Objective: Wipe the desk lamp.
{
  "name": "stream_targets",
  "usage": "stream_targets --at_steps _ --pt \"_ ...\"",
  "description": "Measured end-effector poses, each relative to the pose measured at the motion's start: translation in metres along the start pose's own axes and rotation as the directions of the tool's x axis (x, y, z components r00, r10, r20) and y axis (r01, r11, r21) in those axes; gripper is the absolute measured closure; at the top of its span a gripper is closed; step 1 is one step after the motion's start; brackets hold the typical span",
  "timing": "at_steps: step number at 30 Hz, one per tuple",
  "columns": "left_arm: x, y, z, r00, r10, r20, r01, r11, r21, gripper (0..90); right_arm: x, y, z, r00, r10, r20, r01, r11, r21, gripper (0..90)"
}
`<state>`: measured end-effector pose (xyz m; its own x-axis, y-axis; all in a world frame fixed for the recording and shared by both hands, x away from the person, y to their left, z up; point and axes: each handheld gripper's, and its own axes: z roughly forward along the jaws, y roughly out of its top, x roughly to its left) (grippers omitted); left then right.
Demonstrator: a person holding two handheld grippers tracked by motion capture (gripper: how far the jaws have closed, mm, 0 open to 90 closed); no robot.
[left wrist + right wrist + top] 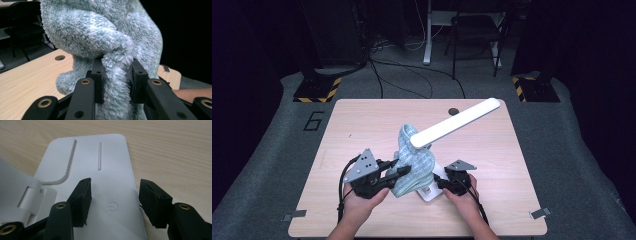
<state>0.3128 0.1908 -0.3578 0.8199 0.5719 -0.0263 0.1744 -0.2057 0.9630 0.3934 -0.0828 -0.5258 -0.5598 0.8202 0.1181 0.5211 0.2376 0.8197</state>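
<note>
A fluffy pale blue towel (414, 162) hangs over the lower end of a white desk lamp's arm (457, 122) near the middle of the table. My left gripper (404, 170) is shut on a twisted fold of the towel (100, 32), which is pinched between its pads (116, 72). The lamp's flat white base (430, 193) sits near the table's front edge. My right gripper (441, 182) stands open over that base (110, 170). Its jaws straddle the power symbol (110, 207), with the left tip on the base and the right tip at the base's edge.
The wooden table (362, 120) has a round cable hole (453, 111) at the back. The lamp's hinge (30, 195) is just left of my right gripper's jaws. A chair (474, 30) and cables lie on the floor beyond the table.
</note>
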Motion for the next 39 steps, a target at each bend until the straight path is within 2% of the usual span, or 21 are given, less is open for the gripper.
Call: stream_targets --at_steps 5,8,10,13,20,21,25,28,31,34,36,38,39 --pt "0.002 -0.011 0.01 0.9999 -0.013 0.007 0.012 0.9996 0.024 70.5 0.001 0.0 -0.001 0.9998 -0.018 0.008 0.018 1.0 -0.002 44.1" --pt "0.001 -0.017 0.015 0.9998 -0.022 0.002 0.022 0.9992 0.034 70.5 0.004 0.0 -0.001 0.9978 -0.061 0.026 0.061 0.998 -0.002 45.3" --pt "0.002 -0.022 0.016 0.9998 -0.02 0.001 0.02 0.9989 0.043 70.4 0.007 0.001 -0.001 0.9953 -0.093 0.027 0.093 0.996 -0.009 55.0" --pt "0.002 -0.029 0.019 1.0 -0.009 -0.003 0.009 0.9975 0.07 70.4 0.01 0.001 -0.001 0.9932 -0.115 0.018 0.115 0.993 -0.009 56.5" --pt "0.002 -0.048 0.025 0.9998 -0.004 -0.017 0.005 0.994 0.109 70.3 0.011 0.001 -0.001 0.9956 -0.092 0.02 0.092 0.996 -0.013 55.4" --pt "0.002 -0.05 0.026 0.9998 -0.004 -0.02 0.006 0.9939 0.111 70.3 0.01 0.001 0.0 0.9944 -0.105 0.018 0.105 0.994 -0.013 55.4" --pt "0.002 -0.062 0.032 0.9997 -0.005 -0.023 0.008 0.9913 0.131 70.2 0.01 0.0 -0.001 0.9946 -0.102 0.018 0.102 0.995 -0.012 54.5" --pt "0.002 -0.069 0.035 0.9994 -0.013 -0.032 0.017 0.9901 0.139 70.2 0.009 0.0 -0.001 0.9947 -0.094 0.041 0.095 0.995 -0.01 47.2" --pt "0.004 -0.078 0.038 0.9993 -0.02 -0.03 0.025 0.9876 0.155 70.2 0.008 -0.001 -0.002 0.9952 -0.08 0.057 0.081 0.997 -0.015 46.6" --pt "0.005 -0.088 0.041 0.9992 -0.032 -0.026 0.036 0.9827 0.182 70.2 0.006 0.0 -0.002 0.9971 -0.061 0.045 0.061 0.998 0.0 45.0" --pt "0.007 -0.094 0.045 0.9988 -0.042 -0.027 0.046 0.9818 0.184 70.1 0.004 0.0 -0.002 0.9969 -0.067 0.041 0.067 0.998 -0.006 44.5" --pt "0.009 -0.1 0.046 0.9986 -0.05 -0.018 0.053 0.9779 0.202 70.1 0.005 0.0 -0.002 0.9976 -0.056 0.042 0.056 0.998 -0.011 44.5" --pt "0.01 -0.103 0.048 0.9978 -0.062 -0.022 0.065 0.9787 0.195 70.1 0.005 0.0 -0.002 0.9977 -0.053 0.042 0.053 0.999 -0.011 44.5"
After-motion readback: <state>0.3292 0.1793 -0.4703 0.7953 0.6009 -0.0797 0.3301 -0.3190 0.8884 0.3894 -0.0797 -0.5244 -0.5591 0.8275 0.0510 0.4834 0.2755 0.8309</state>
